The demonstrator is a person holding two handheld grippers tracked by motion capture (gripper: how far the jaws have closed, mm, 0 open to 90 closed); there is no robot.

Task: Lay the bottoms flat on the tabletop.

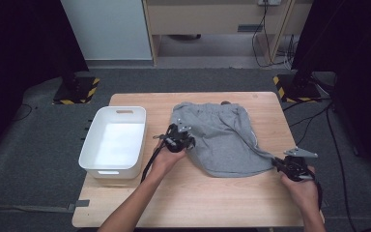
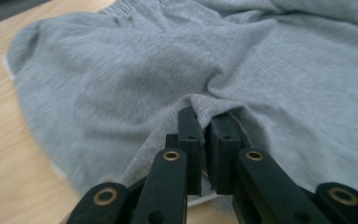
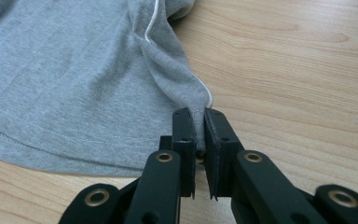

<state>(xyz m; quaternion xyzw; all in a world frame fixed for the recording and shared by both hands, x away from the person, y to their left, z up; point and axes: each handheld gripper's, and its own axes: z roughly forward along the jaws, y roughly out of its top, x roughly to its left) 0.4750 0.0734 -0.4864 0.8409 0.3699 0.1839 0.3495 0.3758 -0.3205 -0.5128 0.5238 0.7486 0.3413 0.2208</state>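
Grey cotton jersey shorts (image 1: 220, 137) with thin white side piping lie spread at the centre of the light wooden table (image 1: 232, 203), elastic waistband toward 12 o'clock. Left gripper (image 1: 186, 144), at the garment's 9 o'clock edge, has its jaws pinched on a raised fold of the grey fabric (the left gripper view shows cloth bunched between the black pads (image 2: 189, 133)). Right gripper (image 1: 276, 163), at the 4 o'clock corner, clamps the hem corner, drawn out to a point. White rectangular plastic bin (image 1: 89, 154) stands at 9 o'clock, just beside the left hand (image 1: 166, 157).
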